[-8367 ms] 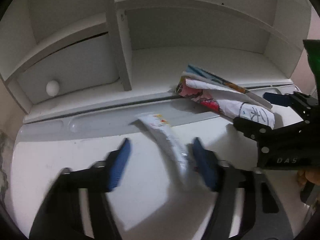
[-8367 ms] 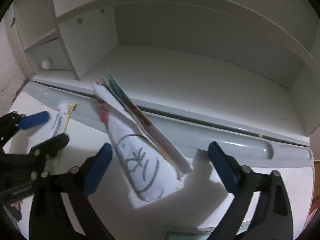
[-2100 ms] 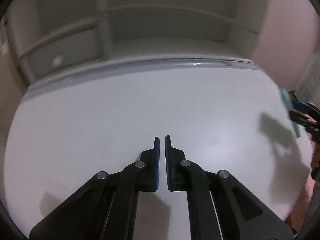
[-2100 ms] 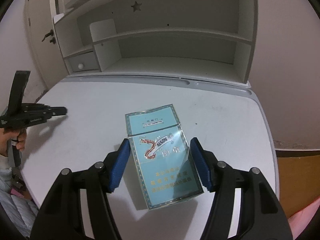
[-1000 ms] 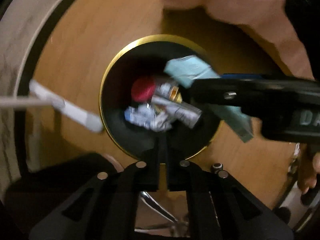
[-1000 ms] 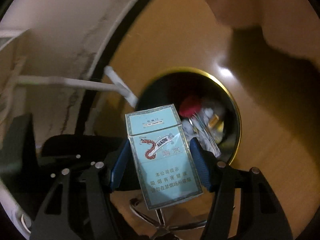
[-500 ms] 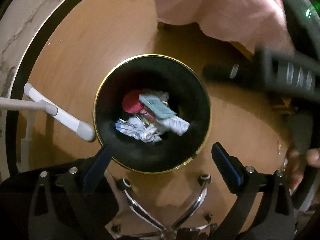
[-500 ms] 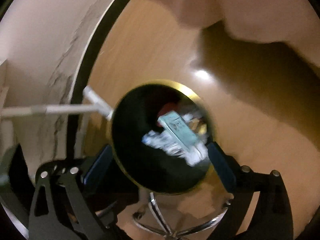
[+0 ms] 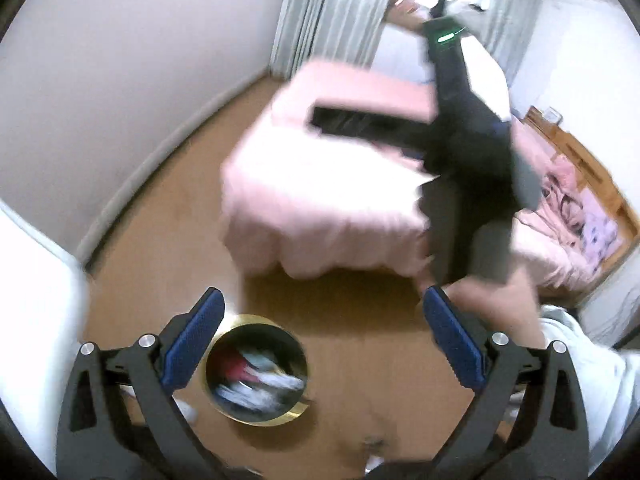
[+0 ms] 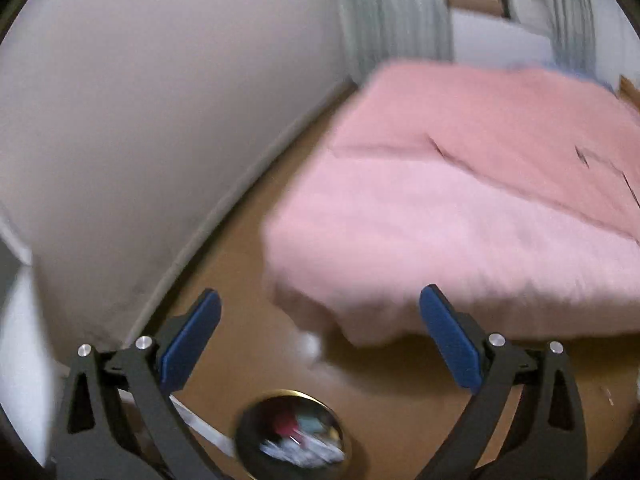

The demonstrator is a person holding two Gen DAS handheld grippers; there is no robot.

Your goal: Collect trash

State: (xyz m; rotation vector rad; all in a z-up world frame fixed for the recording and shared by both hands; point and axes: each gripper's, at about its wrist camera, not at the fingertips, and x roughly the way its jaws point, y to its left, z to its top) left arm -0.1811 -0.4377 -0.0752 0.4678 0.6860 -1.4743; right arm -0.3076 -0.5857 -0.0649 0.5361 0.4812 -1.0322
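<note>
A round black trash bin with a gold rim (image 9: pixel 256 420) stands on the wooden floor, low in the left wrist view. Several pieces of trash lie in it, among them something red (image 9: pixel 234 362) and crumpled white wrappers. The bin also shows at the bottom of the right wrist view (image 10: pixel 294 396), blurred. My left gripper (image 9: pixel 318 312) is open and empty, raised above the bin. My right gripper (image 10: pixel 318 312) is open and empty too. Its black body (image 9: pixel 460 152) shows blurred at the upper right of the left wrist view, with a hand under it.
A bed with a pink cover (image 10: pixel 460 200) fills the right side of the room beyond the bin. A pale wall with a skirting board (image 10: pixel 140 120) runs on the left. Curtains (image 9: pixel 332 12) hang at the back. Wooden floor (image 9: pixel 360 360) lies between.
Both cameras have tilted up from looking straight down into the bin to looking across the room. The bin has slid to the bottom of both views. Both grippers stay open.
</note>
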